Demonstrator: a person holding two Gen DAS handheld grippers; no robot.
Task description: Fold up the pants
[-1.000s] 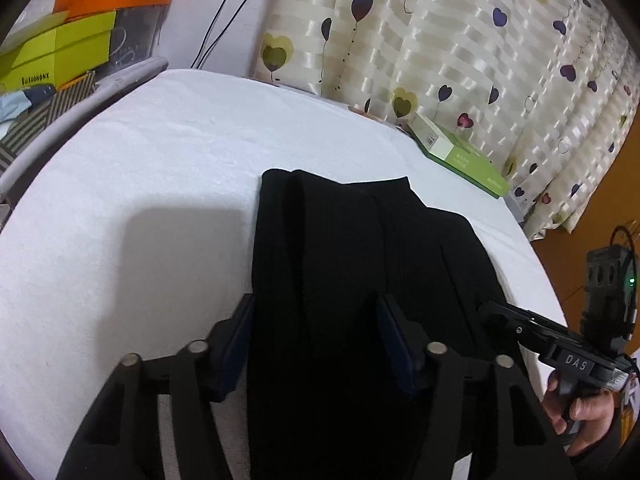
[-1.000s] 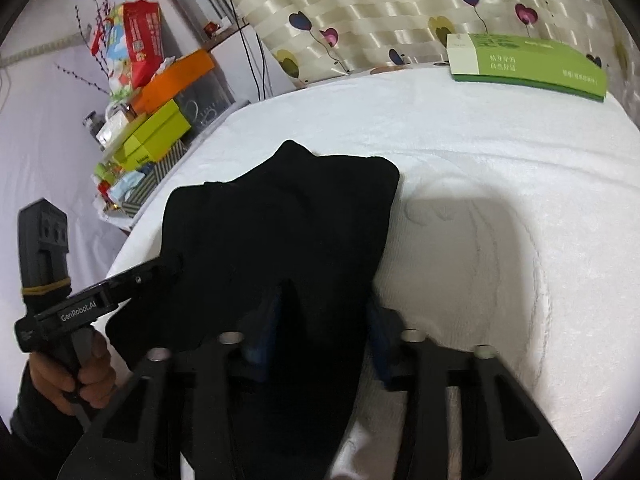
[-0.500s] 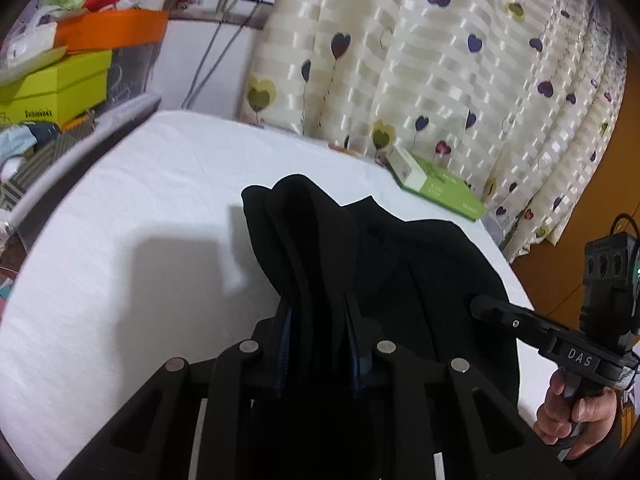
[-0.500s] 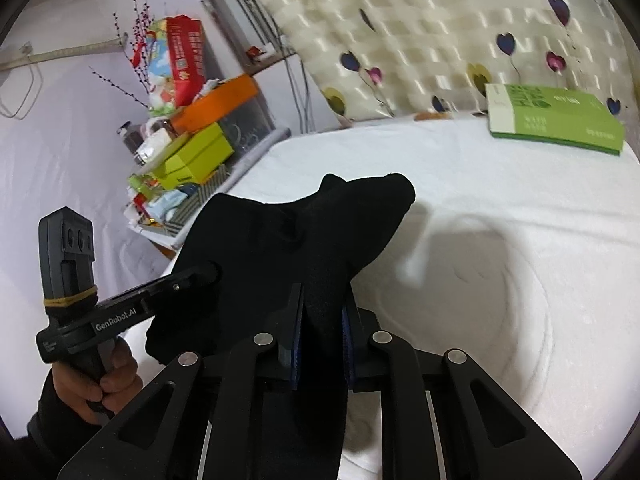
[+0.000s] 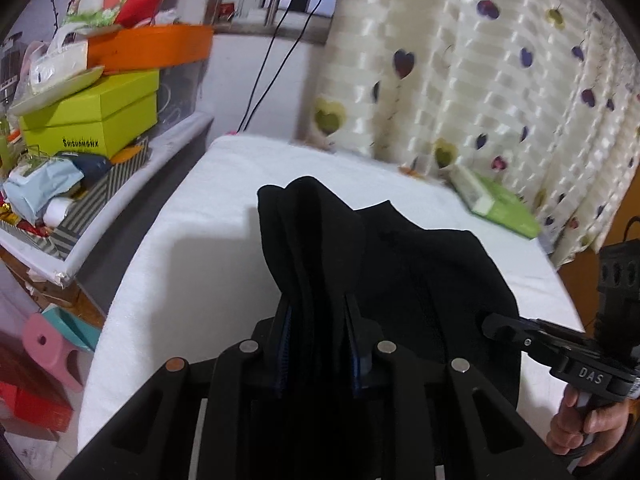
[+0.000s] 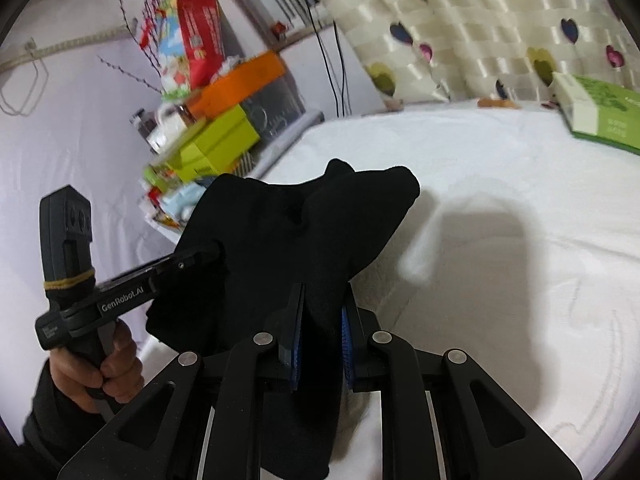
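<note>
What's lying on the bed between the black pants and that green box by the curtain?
Nothing: in the right wrist view, only bare white bedcover separates the black pants from the green box.

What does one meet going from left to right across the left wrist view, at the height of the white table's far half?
Lime-green box → white table → black pants → green book → heart-patterned curtain.
</note>
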